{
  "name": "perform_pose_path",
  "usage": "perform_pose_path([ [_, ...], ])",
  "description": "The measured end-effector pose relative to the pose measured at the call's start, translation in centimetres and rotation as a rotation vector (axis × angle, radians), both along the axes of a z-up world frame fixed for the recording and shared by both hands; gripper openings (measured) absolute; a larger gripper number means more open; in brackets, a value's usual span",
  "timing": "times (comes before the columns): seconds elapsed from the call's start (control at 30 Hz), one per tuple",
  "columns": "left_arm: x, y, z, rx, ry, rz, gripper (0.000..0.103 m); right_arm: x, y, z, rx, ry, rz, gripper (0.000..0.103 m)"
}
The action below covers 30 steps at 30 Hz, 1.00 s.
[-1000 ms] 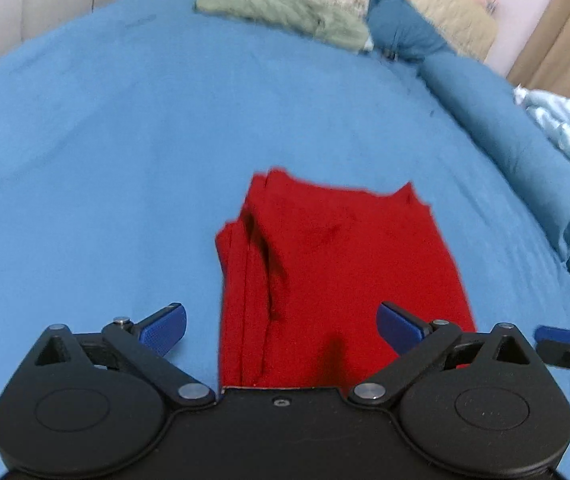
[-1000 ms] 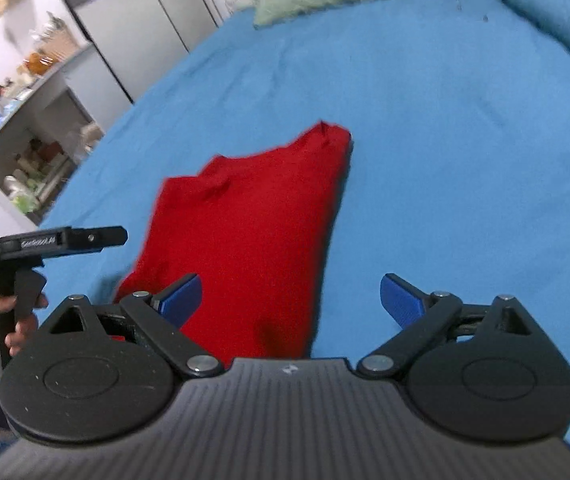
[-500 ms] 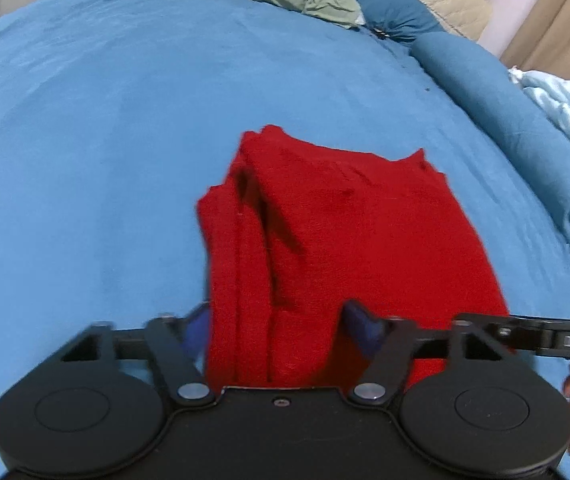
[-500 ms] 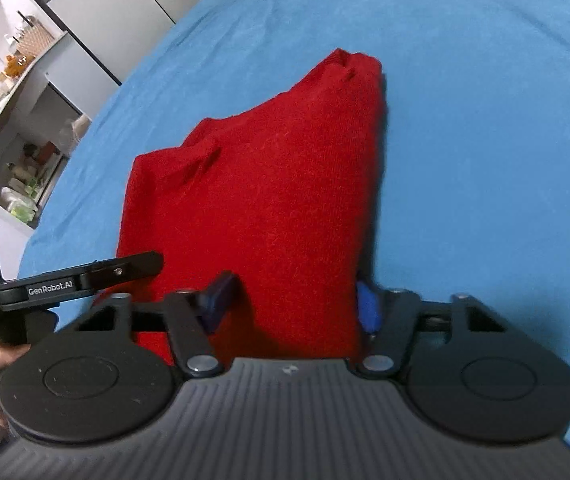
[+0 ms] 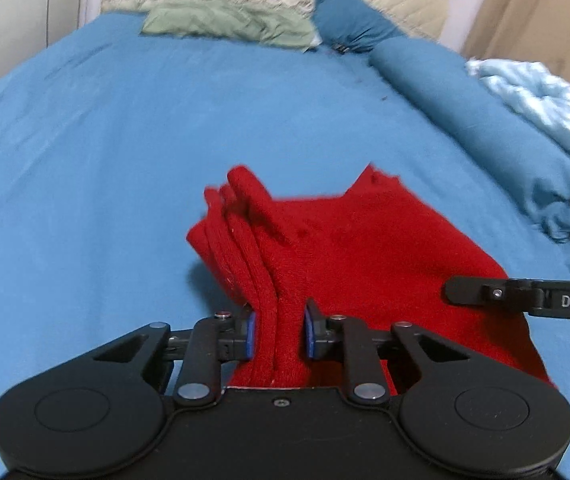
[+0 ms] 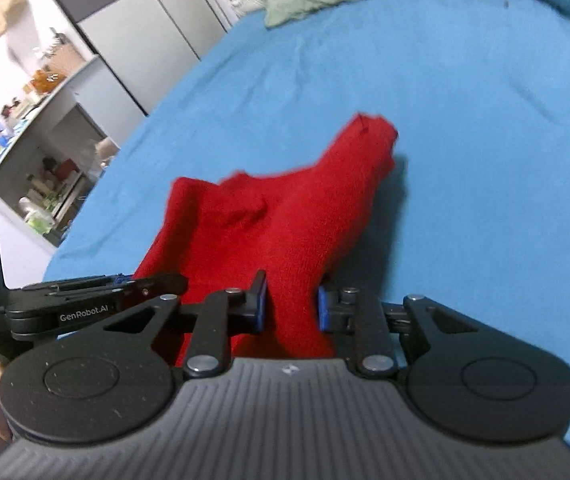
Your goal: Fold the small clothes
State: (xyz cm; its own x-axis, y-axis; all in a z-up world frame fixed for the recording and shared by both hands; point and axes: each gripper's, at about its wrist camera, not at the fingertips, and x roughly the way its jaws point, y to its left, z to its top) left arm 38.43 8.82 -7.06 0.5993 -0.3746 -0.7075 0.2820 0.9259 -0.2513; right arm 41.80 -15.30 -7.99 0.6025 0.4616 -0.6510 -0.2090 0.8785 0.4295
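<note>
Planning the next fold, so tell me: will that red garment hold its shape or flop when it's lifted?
Probably floppy: the red garment bunches between both tongs, left and right. Its stacked layers may slide apart. Looks light.

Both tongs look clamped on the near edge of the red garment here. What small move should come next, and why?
Probably lift both together and carry the near edge forward over the far half. The left tongs pinch the stacked layers at one corner of the red garment, the right tongs pinch the other corner, and the far part rests on the blue bedsheet, so a fold seems set up.
</note>
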Motion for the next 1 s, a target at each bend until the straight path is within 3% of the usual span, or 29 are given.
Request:
perform_pose_path([
  [0.13,-5.6,-2.2,2.3,-0.019,-0.053,-0.03,0.024,-5.1,-3.4,2.9,0.017,-0.017,0.003,0.039],
  [0.3,-12.0,-6.2,1.4,-0.019,-0.067,-0.052,0.024,-12.7,-6.7,3.4,-0.031,-0.053,0.019,0.039],
  [0.47,-16.1,-8.7,-2.9,-0.005,-0.001,-0.021,0.024,-18.6,-8.9,-0.8,-0.069,-0.025,-0.009,0.039],
  [0.57,-17.4,-9.8,-5.1,0.044,0.009,0.021,0.024,-20.4,-9.7,-4.3,-0.101,-0.001,-0.038,0.039],
  [0.63,-17.8,-9.7,-5.7,0.036,0.009,0.046,0.027,-21.1,-10.3,-6.0,-0.078,-0.003,-0.057,0.04],
  [0.73,-17.8,-9.7,-5.3,0.041,0.005,0.074,0.042,-21.2,-10.9,-6.3,-0.06,-0.016,-0.056,0.046],
  [0.77,-17.8,-9.8,-5.0,0.047,-0.006,0.081,0.053,-21.2,-10.8,-5.9,-0.075,-0.014,-0.054,0.052],
  [0.8,-18.0,-9.9,-4.6,0.054,-0.032,0.082,0.061,-21.3,-10.6,-5.3,-0.102,-0.026,-0.055,0.067],
  [0.83,-18.1,-9.6,-4.4,0.06,-0.052,0.088,0.077,-21.5,-10.7,-4.8,-0.128,-0.052,-0.059,0.073],
  [0.87,-18.0,-9.3,-4.3,0.066,-0.067,0.101,0.082,-21.7,-10.7,-4.3,-0.148,-0.082,-0.071,0.082],
  [0.93,-17.3,-8.8,-4.6,0.076,-0.063,0.12,0.082,-21.7,-10.7,-3.7,-0.183,-0.12,-0.102,0.084],
  [1.0,-16.4,-8.6,-5.4,0.093,-0.049,0.14,0.082,-21.0,-11.2,-4.2,-0.196,-0.091,-0.126,0.084],
])
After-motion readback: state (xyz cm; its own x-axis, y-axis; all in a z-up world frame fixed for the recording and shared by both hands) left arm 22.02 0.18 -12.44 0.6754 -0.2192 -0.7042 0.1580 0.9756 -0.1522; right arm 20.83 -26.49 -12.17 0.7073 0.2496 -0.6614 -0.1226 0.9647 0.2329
